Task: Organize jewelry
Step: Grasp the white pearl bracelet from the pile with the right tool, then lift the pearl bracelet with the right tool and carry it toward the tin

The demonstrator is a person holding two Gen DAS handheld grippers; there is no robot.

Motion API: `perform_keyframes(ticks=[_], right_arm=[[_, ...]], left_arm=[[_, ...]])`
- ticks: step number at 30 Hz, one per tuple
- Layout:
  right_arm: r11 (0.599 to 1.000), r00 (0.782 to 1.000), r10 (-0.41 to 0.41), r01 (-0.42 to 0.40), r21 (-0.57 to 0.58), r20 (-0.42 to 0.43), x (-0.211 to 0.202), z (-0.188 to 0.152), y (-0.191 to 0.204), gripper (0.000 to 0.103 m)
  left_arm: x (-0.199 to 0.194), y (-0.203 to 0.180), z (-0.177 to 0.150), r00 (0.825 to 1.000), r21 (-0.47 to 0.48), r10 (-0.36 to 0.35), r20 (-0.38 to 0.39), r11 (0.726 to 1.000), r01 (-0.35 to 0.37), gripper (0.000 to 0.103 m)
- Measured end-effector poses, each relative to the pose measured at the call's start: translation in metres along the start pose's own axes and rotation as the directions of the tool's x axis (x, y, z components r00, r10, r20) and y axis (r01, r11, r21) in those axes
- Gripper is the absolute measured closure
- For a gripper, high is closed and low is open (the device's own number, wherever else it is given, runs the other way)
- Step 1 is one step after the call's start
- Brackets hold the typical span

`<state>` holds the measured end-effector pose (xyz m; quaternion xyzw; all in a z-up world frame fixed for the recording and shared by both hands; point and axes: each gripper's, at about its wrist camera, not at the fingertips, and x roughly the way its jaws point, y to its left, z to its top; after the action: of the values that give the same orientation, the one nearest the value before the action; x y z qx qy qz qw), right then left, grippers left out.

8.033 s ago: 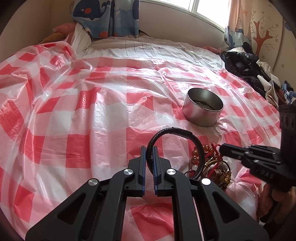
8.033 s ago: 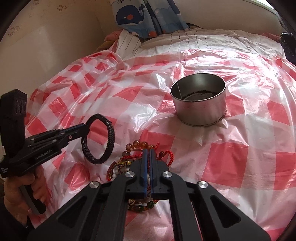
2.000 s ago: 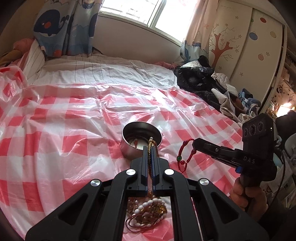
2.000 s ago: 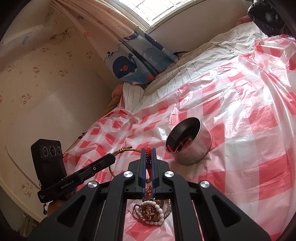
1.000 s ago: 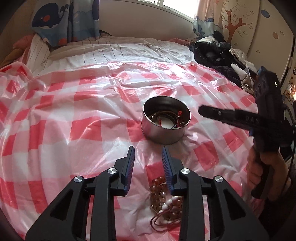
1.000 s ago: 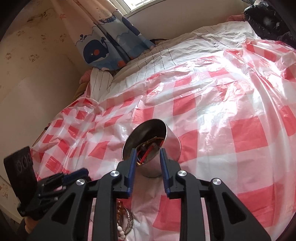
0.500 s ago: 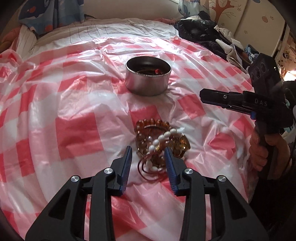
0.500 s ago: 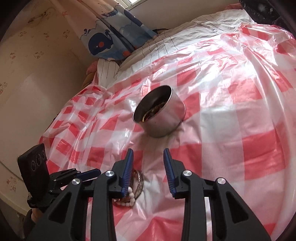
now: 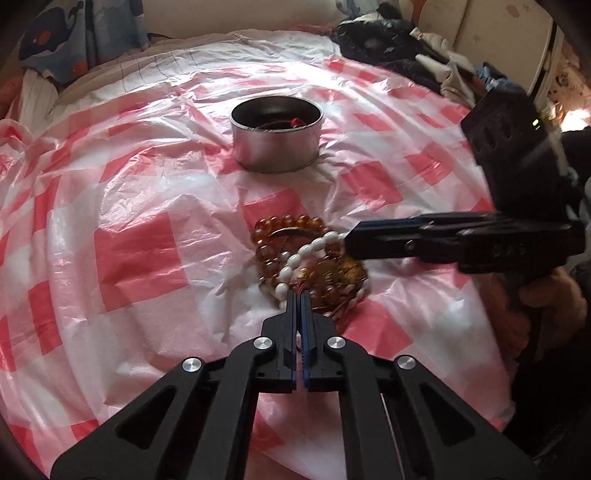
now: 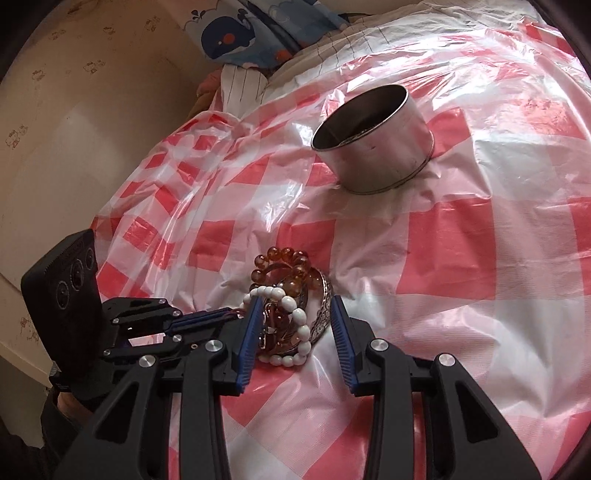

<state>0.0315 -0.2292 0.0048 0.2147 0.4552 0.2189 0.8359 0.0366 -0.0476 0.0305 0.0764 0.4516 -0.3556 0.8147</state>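
Observation:
A small pile of jewelry (image 9: 310,258) lies on the red-and-white checked plastic sheet: an amber bead bracelet (image 9: 288,225), a white bead bracelet (image 10: 291,314) and a metal bangle (image 10: 325,306). My left gripper (image 9: 299,295) is shut at the pile's near edge, pinching a thin copper-coloured strand of it. My right gripper (image 10: 293,314) is open, its jaws on either side of the pile; it also shows in the left wrist view (image 9: 349,243). A round steel tin (image 9: 275,133) with jewelry inside stands beyond the pile and also shows in the right wrist view (image 10: 373,140).
The sheet (image 9: 129,251) covers a bed. A heap of dark clothes (image 9: 399,51) lies at the far right. A whale-print curtain (image 10: 236,33) and striped bedding (image 9: 177,62) are at the back.
My left gripper has closed on the near edge of the pile. My right gripper has come down from beside the tin and now straddles the pile, still open.

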Motion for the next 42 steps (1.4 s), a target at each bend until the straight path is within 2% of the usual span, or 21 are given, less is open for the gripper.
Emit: perform_keyframes(ticks=[2,5,8,10,13,15,17,18,19,21,25,28,31,33,35,40,41,42], right_arm=[[1.000,1.000,-0.003,0.003,0.002,-0.001,0.001,0.000,0.000,0.065],[1.000,1.000,-0.002,0.002,0.019,-0.004,0.002,0.000,-0.004,0.065],[1.000,1.000,-0.003,0.003,0.011,0.001,0.001,0.000,-0.003,0.065],[1.000,1.000,-0.014,0.014,-0.014,0.005,0.002,0.000,0.002,0.065],[0.997,0.999,-0.037,0.037,-0.070,0.002,0.006,-0.001,0.012,0.065],[0.993,0.998,-0.061,0.061,-0.099,0.005,0.008,-0.002,0.017,0.065],[0.990,0.997,-0.079,0.079,-0.114,0.009,0.008,-0.002,0.018,0.070],[0.988,0.996,-0.093,0.094,-0.123,0.012,0.008,-0.002,0.019,0.077],[0.987,0.996,-0.086,0.086,-0.133,0.009,0.008,-0.002,0.020,0.091],[0.981,0.995,-0.104,0.104,-0.166,0.004,0.009,-0.004,0.025,0.095],[0.974,0.996,-0.086,0.092,-0.209,0.036,-0.002,-0.005,0.035,0.095],[0.984,0.993,-0.006,0.027,-0.179,0.116,-0.028,0.002,0.032,0.095],[0.988,0.978,0.034,-0.002,-0.151,0.206,-0.051,0.010,0.028,0.095],[0.993,0.972,0.014,0.015,-0.120,0.236,-0.058,0.014,0.021,0.095],[0.997,0.975,-0.026,0.042,-0.068,0.221,-0.055,0.017,0.010,0.095],[0.984,0.976,-0.176,0.175,0.019,0.131,-0.036,0.016,-0.015,0.094],[0.980,0.972,-0.200,0.199,0.025,0.124,-0.034,0.016,-0.017,0.090],[0.976,0.969,-0.216,0.214,0.026,0.119,-0.033,0.014,-0.018,0.076]], left_arm=[[-0.014,0.003,0.004,0.997,-0.009,-0.056,0.055,0.998,0.056,0.101],[-0.040,0.015,0.008,0.976,-0.050,-0.133,0.171,0.988,0.143,0.101],[-0.062,0.030,0.010,0.946,-0.104,-0.163,0.282,0.974,0.199,0.101],[-0.068,0.039,0.011,0.937,-0.149,-0.142,0.319,0.969,0.197,0.101],[-0.065,0.046,0.012,0.947,-0.189,-0.091,0.309,0.970,0.155,0.101],[-0.061,0.046,0.012,0.951,-0.195,-0.086,0.298,0.969,0.149,0.101],[-0.059,0.044,0.013,0.954,-0.189,-0.078,0.289,0.972,0.137,0.101],[-0.057,0.043,0.014,0.957,-0.185,-0.075,0.281,0.974,0.130,0.101],[-0.056,0.043,0.014,0.959,-0.184,-0.075,0.275,0.974,0.129,0.101],[-0.053,0.043,0.011,0.963,-0.184,-0.067,0.261,0.976,0.117,0.101],[-0.050,0.043,0.011,0.968,-0.189,-0.051,0.246,0.977,0.100,0.101],[-0.050,0.044,0.010,0.968,-0.193,-0.049,0.247,0.976,0.098,0.101],[-0.050,0.043,0.010,0.966,-0.190,-0.059,0.251,0.976,0.109,0.101],[-0.049,0.042,0.011,0.964,-0.188,-0.073,0.256,0.974,0.124,0.101],[-0.045,0.041,0.011,0.966,-0.192,-0.077,0.246,0.973,0.126,0.101],[-0.028,0.046,0.008,0.989,-0.220,0.017,0.150,0.975,0.017,0.101],[-0.026,0.046,0.007,0.990,-0.219,0.033,0.134,0.976,-0.003,0.101],[-0.023,0.046,0.007,0.992,-0.217,0.046,0.119,0.976,-0.019,0.101]])
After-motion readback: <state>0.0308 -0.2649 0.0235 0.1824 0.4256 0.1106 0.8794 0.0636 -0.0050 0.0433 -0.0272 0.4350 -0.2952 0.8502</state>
